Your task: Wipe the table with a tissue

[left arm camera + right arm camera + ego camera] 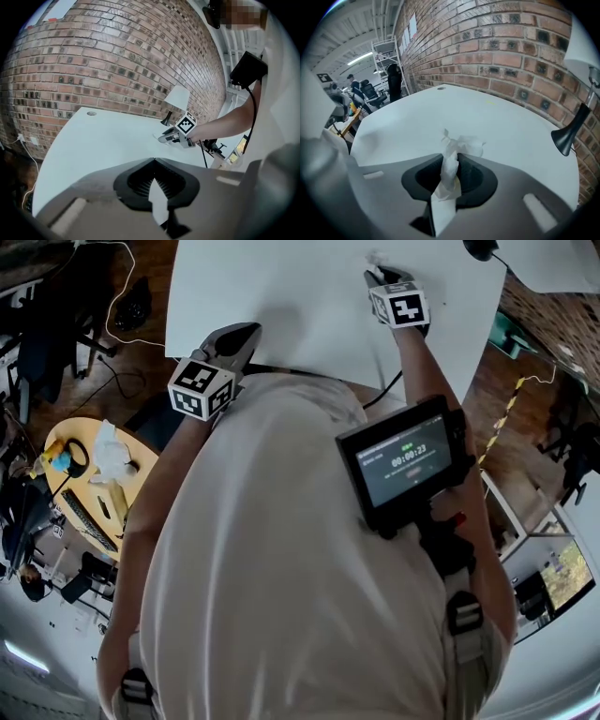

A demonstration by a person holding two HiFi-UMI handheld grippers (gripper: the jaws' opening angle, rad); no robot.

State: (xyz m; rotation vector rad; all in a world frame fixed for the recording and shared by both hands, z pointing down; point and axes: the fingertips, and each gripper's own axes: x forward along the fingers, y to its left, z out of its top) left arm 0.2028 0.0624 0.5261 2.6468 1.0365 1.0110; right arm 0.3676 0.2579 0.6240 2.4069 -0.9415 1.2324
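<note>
A crumpled white tissue (461, 144) is pinched between the jaws of my right gripper (451, 158), and its loose end rests on the white table (501, 117). In the head view the right gripper (379, 274) reaches to the table's far side, with the tissue (377, 258) showing just past its tips. My left gripper (249, 331) hovers over the near edge of the table (281, 287). Its jaws (153, 160) meet at the tips with nothing between them. The left gripper view also shows the right gripper (171, 137) low over the table (93, 136).
A brick wall (511, 42) runs behind the table. A desk lamp (177, 99) stands near the far right corner, its black base (568, 135) close to my right gripper. A yellow round side table (94, 474) with clutter stands at the left. A screen device (405, 465) hangs on the person's chest.
</note>
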